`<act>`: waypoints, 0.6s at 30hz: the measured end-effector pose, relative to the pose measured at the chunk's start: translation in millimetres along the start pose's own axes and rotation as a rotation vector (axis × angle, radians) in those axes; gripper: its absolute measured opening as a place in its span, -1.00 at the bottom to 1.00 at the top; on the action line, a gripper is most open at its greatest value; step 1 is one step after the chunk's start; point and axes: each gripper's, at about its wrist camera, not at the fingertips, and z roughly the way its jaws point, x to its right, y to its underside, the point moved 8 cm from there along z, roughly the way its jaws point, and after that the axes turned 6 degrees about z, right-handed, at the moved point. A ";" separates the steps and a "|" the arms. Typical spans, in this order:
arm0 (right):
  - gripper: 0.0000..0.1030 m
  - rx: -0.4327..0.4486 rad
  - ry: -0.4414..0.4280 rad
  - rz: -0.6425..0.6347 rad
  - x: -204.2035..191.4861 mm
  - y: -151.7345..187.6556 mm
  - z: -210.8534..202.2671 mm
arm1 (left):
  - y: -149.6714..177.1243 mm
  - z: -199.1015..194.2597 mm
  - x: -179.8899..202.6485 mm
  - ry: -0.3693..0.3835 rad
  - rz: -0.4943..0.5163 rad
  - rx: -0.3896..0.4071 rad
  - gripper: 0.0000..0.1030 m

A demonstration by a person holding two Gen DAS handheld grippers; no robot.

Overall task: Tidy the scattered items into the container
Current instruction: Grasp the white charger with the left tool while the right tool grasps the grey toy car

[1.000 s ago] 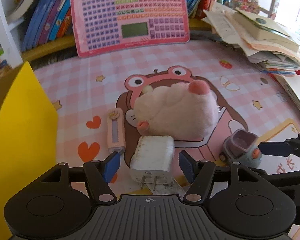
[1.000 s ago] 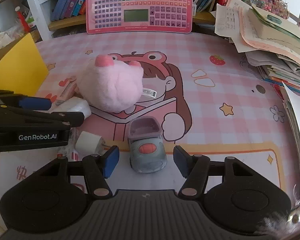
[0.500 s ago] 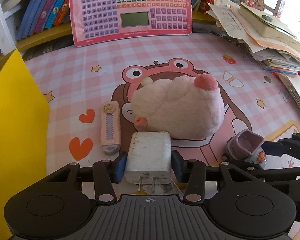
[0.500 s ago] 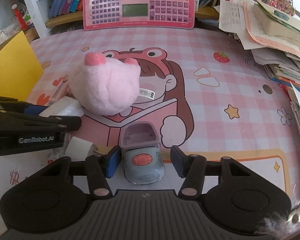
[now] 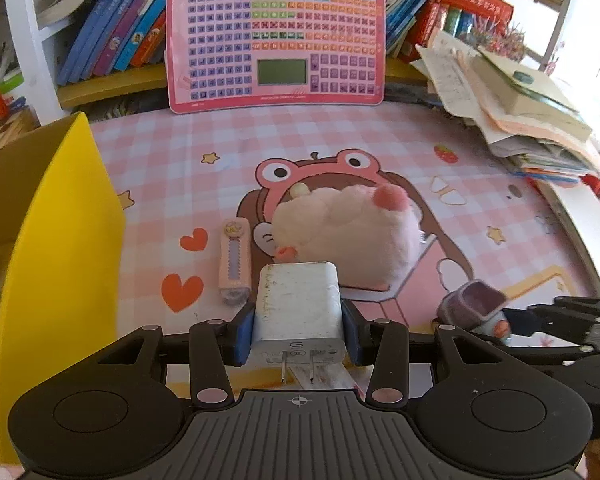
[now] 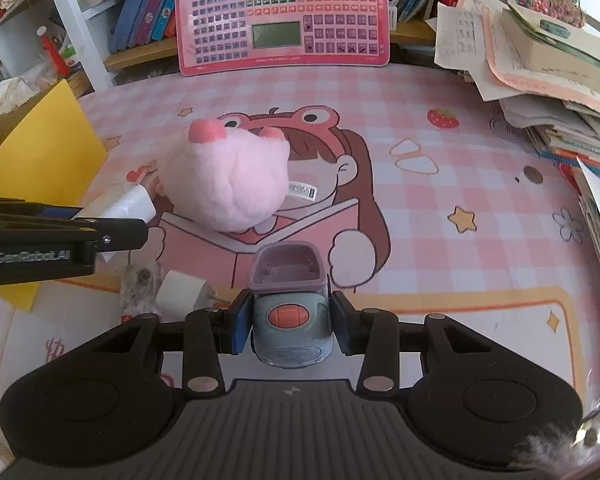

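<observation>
My left gripper [image 5: 298,322] is shut on a scuffed white charger plug [image 5: 296,296], blue pads pressed on both its sides, prongs facing me. My right gripper [image 6: 289,322] holds a grey-and-purple toy car [image 6: 286,276]; its jaws are closing tight and the pads touch both flanks. The yellow box [image 5: 60,248] stands at the left, its inside hidden. A pink plush [image 5: 348,236] lies mid-mat, just beyond the charger. A pink stick-shaped item [image 5: 234,260] lies left of the plush. A small white tape roll [image 6: 180,292] sits left of the car.
A pink toy keyboard [image 5: 276,36] leans against the bookshelf at the back. Stacked books and papers [image 5: 520,112] crowd the right edge. The pink checked mat [image 6: 460,160] shows bare to the right of the plush.
Both grippers have closed, the left onto the charger plug and the right onto the toy car. The left one has pulled back and up a little with the charger.
</observation>
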 end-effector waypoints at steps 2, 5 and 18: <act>-0.25 0.001 -0.001 0.007 -1.2 3.0 -3.3 | 1.9 -7.1 2.5 0.011 0.002 0.012 -0.17; -0.25 0.009 0.004 0.010 -4.5 6.7 -9.5 | 6.3 -17.7 6.7 0.025 0.010 0.023 -0.17; -0.25 0.039 0.064 0.029 -34.7 39.7 -53.1 | 43.5 -78.6 9.2 0.153 0.024 0.088 -0.17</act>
